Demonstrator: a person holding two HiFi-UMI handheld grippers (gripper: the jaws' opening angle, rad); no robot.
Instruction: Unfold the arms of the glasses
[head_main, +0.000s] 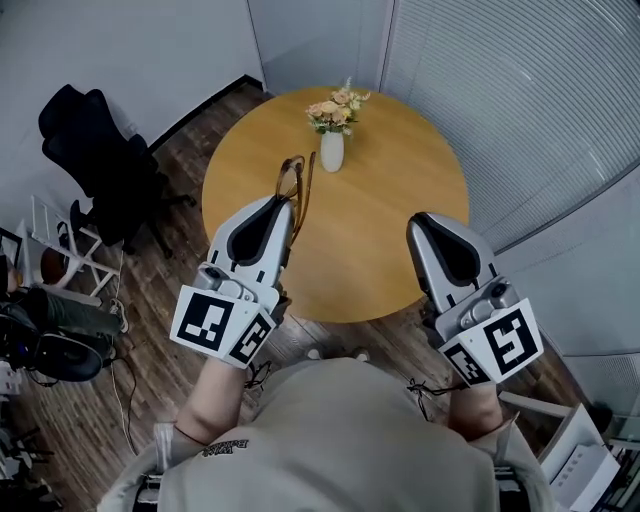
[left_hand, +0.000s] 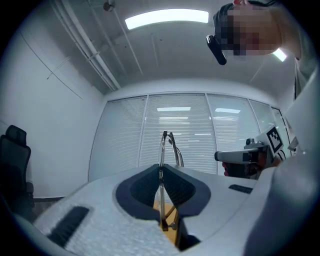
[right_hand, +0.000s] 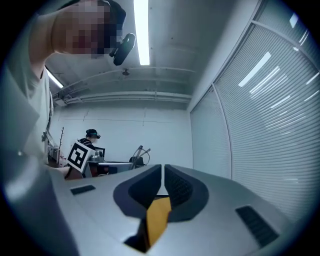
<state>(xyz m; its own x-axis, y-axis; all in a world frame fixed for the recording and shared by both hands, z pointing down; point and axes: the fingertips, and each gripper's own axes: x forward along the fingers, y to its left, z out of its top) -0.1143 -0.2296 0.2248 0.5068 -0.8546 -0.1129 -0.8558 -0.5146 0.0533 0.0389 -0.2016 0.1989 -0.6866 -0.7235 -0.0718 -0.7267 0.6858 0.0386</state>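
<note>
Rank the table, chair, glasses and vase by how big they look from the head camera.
Largest to smallest:
1. Table
2. Chair
3. The glasses and vase look alike; the glasses are held nearer the camera, so that pair is unsure.

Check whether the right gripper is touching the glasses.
Apart. The head view shows the glasses clamped in the left gripper, with bare table between them and the right gripper.

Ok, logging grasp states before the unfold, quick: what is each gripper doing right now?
Left gripper: shut on the thin brown-framed glasses.
Right gripper: shut, nothing between its jaws.
</note>
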